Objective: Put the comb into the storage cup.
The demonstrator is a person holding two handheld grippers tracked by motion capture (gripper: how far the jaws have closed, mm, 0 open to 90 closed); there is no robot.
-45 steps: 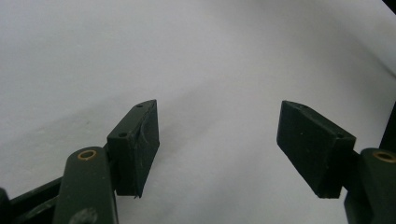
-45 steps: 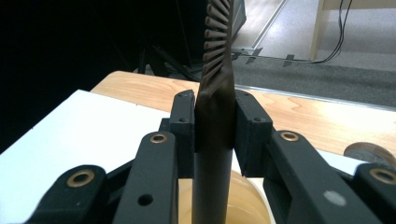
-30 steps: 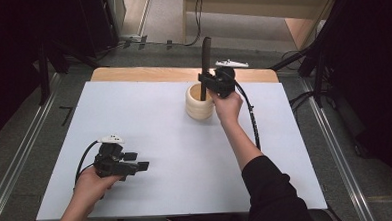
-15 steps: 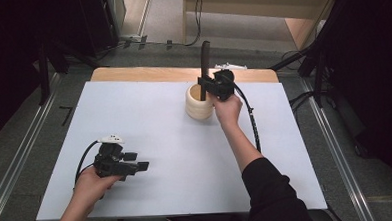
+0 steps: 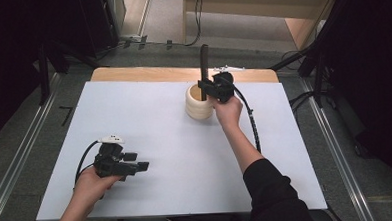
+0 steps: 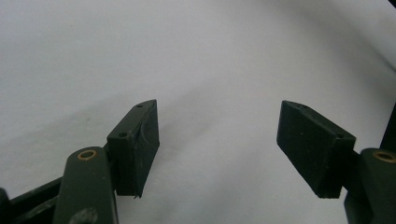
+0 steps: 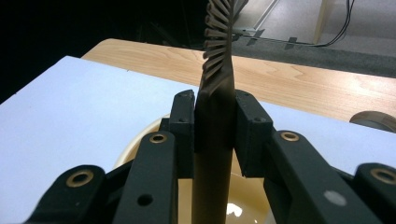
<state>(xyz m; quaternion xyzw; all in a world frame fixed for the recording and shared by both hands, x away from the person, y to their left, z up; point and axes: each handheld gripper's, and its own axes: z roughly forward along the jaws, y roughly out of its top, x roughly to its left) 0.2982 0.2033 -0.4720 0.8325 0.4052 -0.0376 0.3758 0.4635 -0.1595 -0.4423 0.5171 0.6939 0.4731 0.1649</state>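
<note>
Cream bowl (image 5: 199, 103) at the far tabletop (image 5: 159, 127) has the dark stick (image 5: 204, 57) standing in it, pinched upright by the right tool (image 5: 206, 86). Left tool (image 5: 136, 161) sits spread, near left.

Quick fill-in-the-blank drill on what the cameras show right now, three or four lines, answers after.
1. The right gripper is shut on the dark ____ stick.
2. That stick stands upright in the cream ____.
3. The left gripper has its jaws ____, nothing between them.
4. The cup stands on the ____ sheet.

Missing words: ridged; cup; open; white
</note>
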